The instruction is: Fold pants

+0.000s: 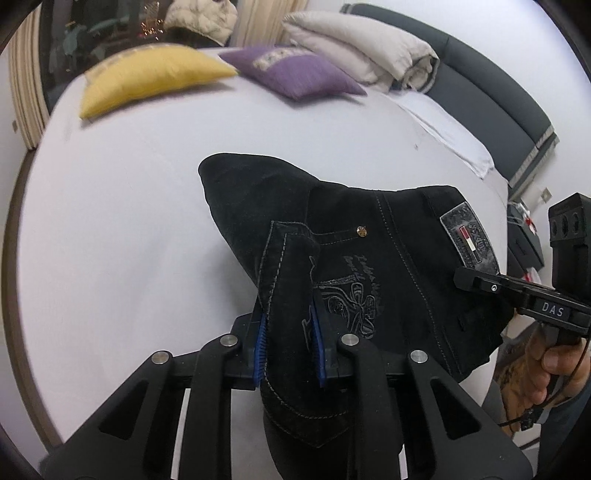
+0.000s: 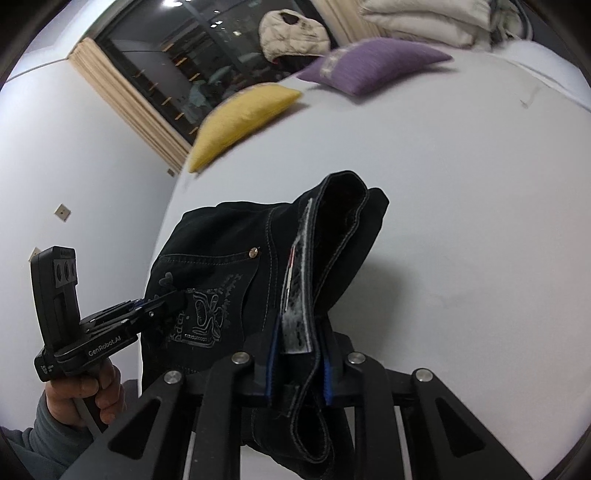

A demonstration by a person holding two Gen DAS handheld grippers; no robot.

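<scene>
While lifted off bed [image 1: 110,221], pants [image 1: 369,258] pinched in both tools.

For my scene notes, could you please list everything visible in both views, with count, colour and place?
black denim pants: one, black, lifted over the bed, gripped at two places
white round bed: one, white, below the pants
yellow cushion: one, yellow, far side of bed
purple cushion: one, purple, beside the yellow one
folded beige duvet: one, beige, by the dark headboard
puffy cream jacket: one, cream, by the window
left claw: black with blue pads, shut on pants
right claw: same, shut on waistband
hands: two, each holding a handle
</scene>
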